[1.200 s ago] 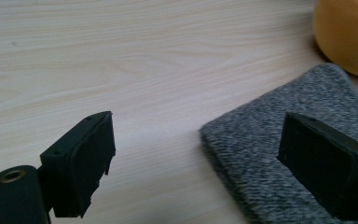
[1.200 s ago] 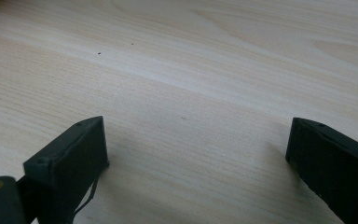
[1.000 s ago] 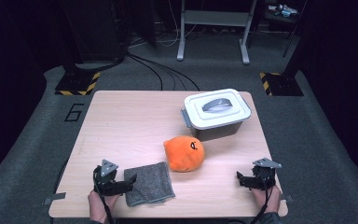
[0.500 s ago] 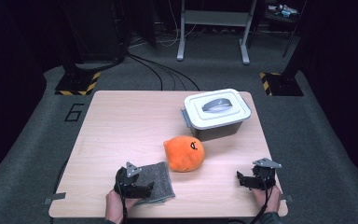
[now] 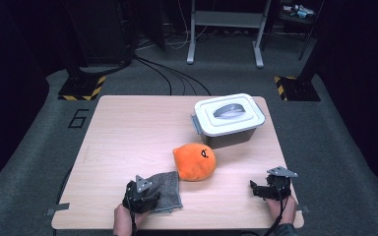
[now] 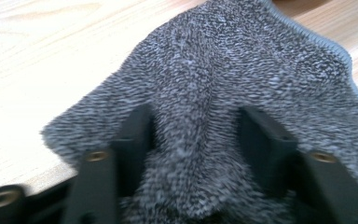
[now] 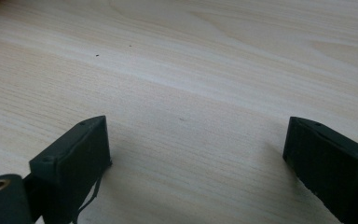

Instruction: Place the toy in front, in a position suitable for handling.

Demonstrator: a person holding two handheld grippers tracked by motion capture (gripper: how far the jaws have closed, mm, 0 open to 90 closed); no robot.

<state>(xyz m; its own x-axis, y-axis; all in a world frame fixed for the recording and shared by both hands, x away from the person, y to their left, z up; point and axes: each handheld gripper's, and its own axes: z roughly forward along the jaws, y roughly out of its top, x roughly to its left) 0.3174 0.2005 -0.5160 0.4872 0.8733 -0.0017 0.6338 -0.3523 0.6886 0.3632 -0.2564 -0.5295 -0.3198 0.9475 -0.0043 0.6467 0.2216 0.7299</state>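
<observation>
The step in hand is the grasp on the grey cloth (image 5: 165,191): the left tool (image 5: 142,195) sits on the cloth's near left corner, and its jaws have just been closing, with a ridge of fabric bunched up between them in the left gripper view (image 6: 196,140), so it looks pinched, though I cannot say how firmly. The cloth lies flat on the worktop (image 5: 128,132) just beside the orange plush toy (image 5: 195,161), on that toy's near left side, with one far corner close to the toy or perhaps touching it. It is close to square, so its long axis is weak; as far as I can judge it runs from the near edge of the worktop away toward the toy, turned a little clockwise, and the stitched hem (image 6: 317,39) marks the far side. The right tool (image 5: 268,189) rests well to the right of the toy, near the worktop's front edge, its jaws wide apart over bare wood (image 7: 191,93) and holding nothing. The next move probably calls for a full squeeze on the fold, then a lift or drag that keeps the cloth clear of the toy. The lidded grey box (image 5: 229,118) stands beyond the toy.
</observation>
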